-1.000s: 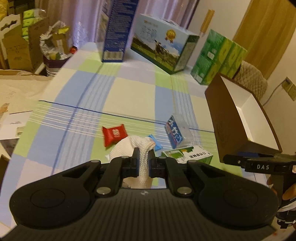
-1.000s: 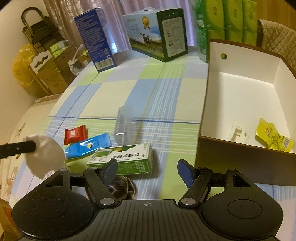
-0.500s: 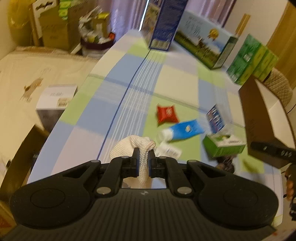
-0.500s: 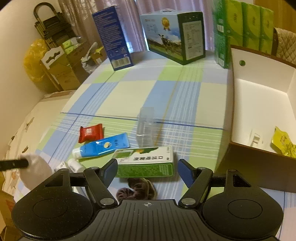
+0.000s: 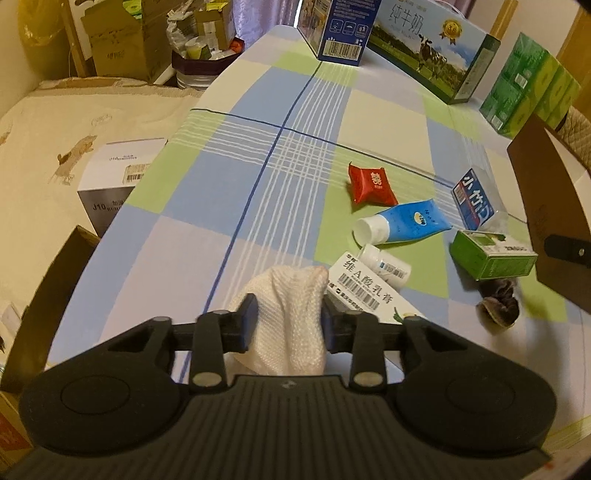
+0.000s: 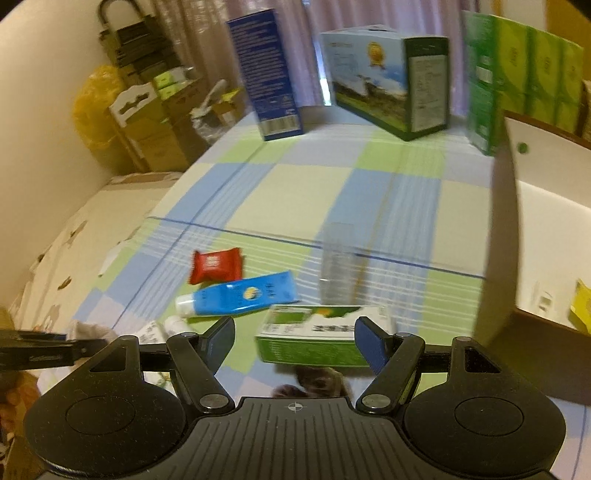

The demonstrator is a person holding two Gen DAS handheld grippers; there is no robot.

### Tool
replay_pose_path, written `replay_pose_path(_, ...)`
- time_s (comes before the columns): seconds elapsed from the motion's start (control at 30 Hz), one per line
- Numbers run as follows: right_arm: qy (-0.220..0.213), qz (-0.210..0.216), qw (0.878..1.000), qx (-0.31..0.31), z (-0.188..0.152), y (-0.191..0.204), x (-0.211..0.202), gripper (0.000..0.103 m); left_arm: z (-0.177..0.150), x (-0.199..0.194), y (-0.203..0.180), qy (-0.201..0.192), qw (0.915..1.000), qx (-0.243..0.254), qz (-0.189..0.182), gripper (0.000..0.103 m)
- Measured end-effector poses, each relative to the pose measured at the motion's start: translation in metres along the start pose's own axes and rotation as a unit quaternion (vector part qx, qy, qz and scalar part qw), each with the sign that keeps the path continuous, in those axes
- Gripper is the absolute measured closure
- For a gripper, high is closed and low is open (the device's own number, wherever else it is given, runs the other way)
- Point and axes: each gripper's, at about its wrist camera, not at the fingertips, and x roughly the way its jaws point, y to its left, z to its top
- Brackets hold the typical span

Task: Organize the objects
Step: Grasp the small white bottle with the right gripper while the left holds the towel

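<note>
My left gripper [image 5: 288, 321] stands open low over the checked tablecloth [image 5: 258, 192], with a white knitted cloth [image 5: 290, 317] lying between its spread fingers. Just right of the cloth are a white barcoded box [image 5: 365, 291] and a small white bottle [image 5: 384, 264]. My right gripper [image 6: 295, 339] is open above a green carton [image 6: 314, 339] and a dark scrunchie [image 6: 317, 380]. Beyond lie a blue tube [image 6: 240, 295], a red packet [image 6: 216, 264] and a clear container [image 6: 340, 266]. The brown box [image 6: 535, 240] at the right holds a yellow packet [image 6: 580, 310].
A tall blue carton [image 5: 340, 29], a milk case [image 5: 432, 48] and green tissue packs [image 5: 524, 85] stand along the table's far side. Off the left edge sit a white box [image 5: 110, 177] on a mattress and cardboard boxes [image 5: 118, 40].
My left gripper carried the cloth back and left to the table's near part, lowered it, and its fingers spread apart. The right gripper shifted slightly left and stayed open.
</note>
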Motion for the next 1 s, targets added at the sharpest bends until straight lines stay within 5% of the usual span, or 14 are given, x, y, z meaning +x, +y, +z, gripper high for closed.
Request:
replay_pose_path(0.17, 0.011, 0.047, 0.997, -0.065, 0.001, 0.031, 0.018, 0.035, 0.003, -0.006, -0.001, -0.011, 0.9998, 0.012, 0.007, 0.088)
replay_pose_path(0.3, 0.035, 0.09, 0.988, -0.121, -0.001, 0.054, 0.044, 0.065, 0.004, -0.012, 0.004, -0.016, 0.9999, -0.001, 0.006, 0.088)
replay_pose_path(0.4, 0.055, 0.108, 0.981, -0.154, -0.004, 0.066, 0.067, 0.073, 0.005, -0.016, 0.008, -0.016, 0.9998, -0.009, 0.008, 0.088)
replay_pose_path(1.0, 0.121, 0.131, 0.953, -0.246, -0.01, 0.094, 0.142, 0.075, 0.012, -0.014, 0.016, 0.0, 0.9991, -0.039, 0.016, 0.088)
